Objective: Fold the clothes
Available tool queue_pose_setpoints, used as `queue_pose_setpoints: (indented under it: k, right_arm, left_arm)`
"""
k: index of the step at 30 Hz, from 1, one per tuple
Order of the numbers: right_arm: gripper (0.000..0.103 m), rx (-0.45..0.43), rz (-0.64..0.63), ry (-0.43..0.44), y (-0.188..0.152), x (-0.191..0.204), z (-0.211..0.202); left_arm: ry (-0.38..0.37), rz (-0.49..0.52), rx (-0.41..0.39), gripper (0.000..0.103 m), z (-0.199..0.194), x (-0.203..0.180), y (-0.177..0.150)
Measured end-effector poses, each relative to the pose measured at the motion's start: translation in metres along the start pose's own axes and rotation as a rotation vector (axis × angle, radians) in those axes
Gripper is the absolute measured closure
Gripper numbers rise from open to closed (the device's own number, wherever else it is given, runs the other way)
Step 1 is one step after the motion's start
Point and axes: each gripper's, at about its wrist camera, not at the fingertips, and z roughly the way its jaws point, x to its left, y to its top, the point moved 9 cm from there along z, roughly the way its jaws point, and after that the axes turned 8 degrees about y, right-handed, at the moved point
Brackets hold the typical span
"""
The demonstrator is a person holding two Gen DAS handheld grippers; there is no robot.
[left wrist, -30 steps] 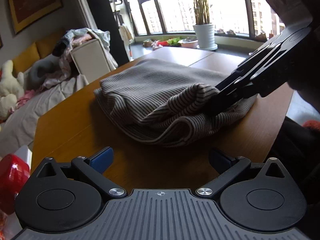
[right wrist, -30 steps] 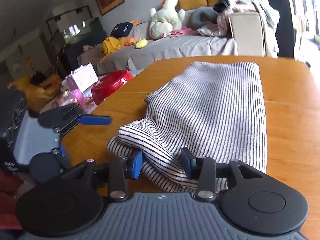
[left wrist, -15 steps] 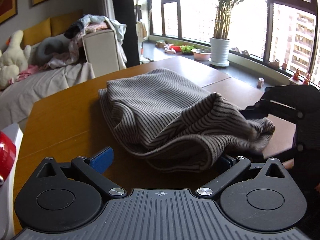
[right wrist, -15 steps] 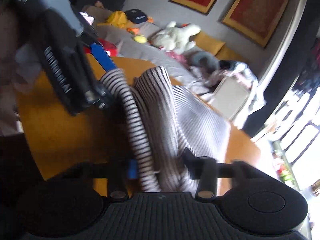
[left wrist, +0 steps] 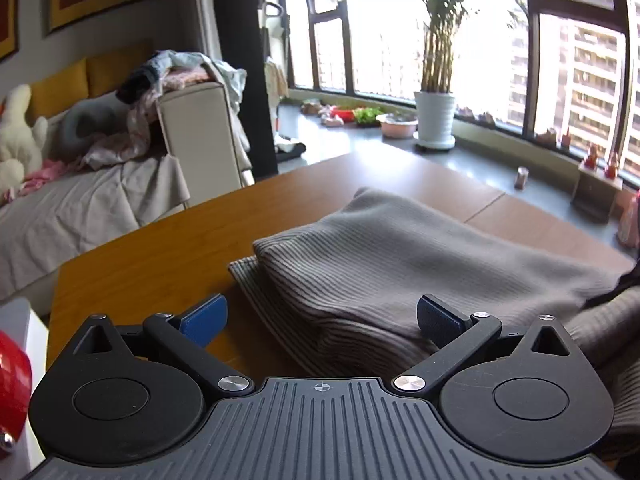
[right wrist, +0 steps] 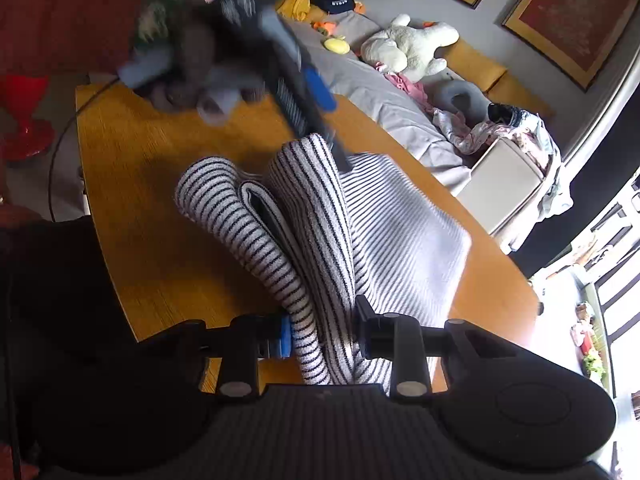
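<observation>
A grey-and-black striped knit garment (left wrist: 400, 264) lies folded on the wooden table (left wrist: 160, 248). My left gripper (left wrist: 320, 316) is open and straddles the near folded corner: the right finger rests on the cloth and the left finger is over bare wood. In the right wrist view my right gripper (right wrist: 322, 336) is shut on a bunched end of the striped garment (right wrist: 400, 232), which rises from the table (right wrist: 152, 220) in a rolled fold. The left gripper (right wrist: 326, 124), blurred and held by a hand (right wrist: 180, 64), reaches to the fold's far end.
A sofa (left wrist: 80, 204) with plush toys (right wrist: 408, 48) and a clothes pile (left wrist: 176, 72) stands beyond the table. A potted plant (left wrist: 434, 120) sits on the window ledge. A red object (left wrist: 12, 384) is at the near left, and a red stool (right wrist: 24, 128) is beside the table.
My right gripper has lifted its end of the garment and swung round, so the cloth now stands in a rolled fold. My left gripper has moved forward over the garment's near corner.
</observation>
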Motion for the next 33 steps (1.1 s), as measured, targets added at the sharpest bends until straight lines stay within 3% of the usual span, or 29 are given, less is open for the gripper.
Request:
queue_pose_setpoints:
  k: [1, 3, 7, 13, 18, 21, 24, 28, 30, 33]
  right_arm:
    - [0.075, 0.009, -0.010, -0.002, 0.002, -0.003, -0.008]
    - [0.076, 0.018, -0.025, 0.004, 0.014, -0.011, -0.024]
    - [0.076, -0.007, -0.111, 0.040, 0.060, -0.043, -0.040]
    - [0.075, -0.049, -0.105, 0.160, 0.103, -0.106, 0.050]
    - [0.070, -0.003, 0.036, 0.229, 0.086, -0.142, 0.138]
    - [0.063, -0.058, 0.213, 0.254, 0.080, -0.163, 0.147]
    - [0.061, -0.089, 0.245, 0.250, 0.071, -0.164, 0.146]
    - [0.058, -0.108, 0.279, 0.242, 0.067, -0.170, 0.143]
    - [0.049, -0.115, 0.301, 0.226, 0.066, -0.176, 0.135]
    - [0.044, -0.194, 0.346, 0.149, 0.078, -0.198, 0.106]
  left_arm:
    - [-0.014, 0.013, 0.020, 0.000, 0.009, -0.001, -0.006]
    - [-0.113, -0.030, 0.046, 0.000, 0.015, -0.002, -0.016]
    - [-0.208, -0.037, 0.061, 0.000, 0.013, -0.001, -0.026]
    - [-0.240, -0.085, 0.082, 0.000, 0.022, 0.014, -0.033]
    - [-0.205, -0.095, 0.068, 0.001, 0.011, 0.031, -0.031]
    - [-0.172, -0.110, -0.004, 0.001, -0.012, 0.046, -0.012]
    - [-0.166, -0.123, -0.110, 0.001, -0.037, 0.057, 0.020]
    - [-0.315, -0.098, -0.218, 0.001, -0.051, 0.027, 0.061]
    - [-0.362, -0.062, -0.186, 0.001, -0.035, 0.002, 0.066]
    - [-0.323, 0.015, -0.068, 0.006, 0.008, -0.031, 0.054]
